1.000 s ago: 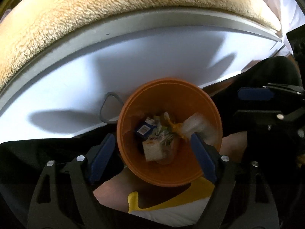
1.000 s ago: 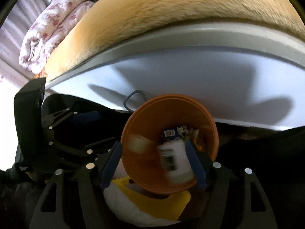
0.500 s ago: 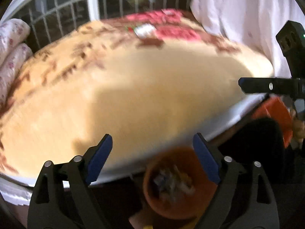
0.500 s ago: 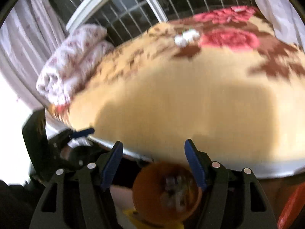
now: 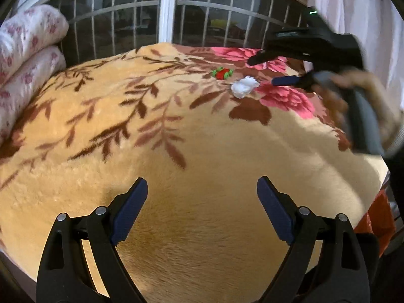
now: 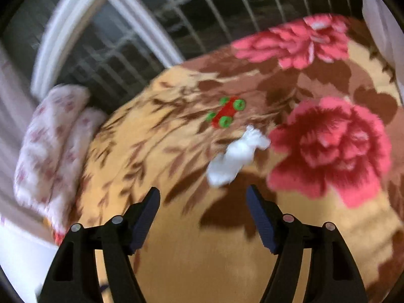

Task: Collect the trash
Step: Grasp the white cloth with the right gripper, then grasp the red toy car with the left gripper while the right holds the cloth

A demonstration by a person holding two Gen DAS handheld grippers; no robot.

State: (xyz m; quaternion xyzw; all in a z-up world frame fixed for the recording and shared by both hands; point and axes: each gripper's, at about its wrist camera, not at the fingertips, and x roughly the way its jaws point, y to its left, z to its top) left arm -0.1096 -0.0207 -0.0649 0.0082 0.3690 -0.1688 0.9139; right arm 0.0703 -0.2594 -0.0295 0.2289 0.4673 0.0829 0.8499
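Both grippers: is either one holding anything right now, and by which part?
Nothing is held. The left gripper is empty; the right gripper is empty too, its jaws opening short of the white tissue wad on the blanket.

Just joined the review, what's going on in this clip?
A person with a gripper in each hand is collecting trash off a bed. The right gripper, jaws opening and empty, is heading for a crumpled white tissue on the floral blanket, beside a red toy car. The left gripper hangs open and empty.
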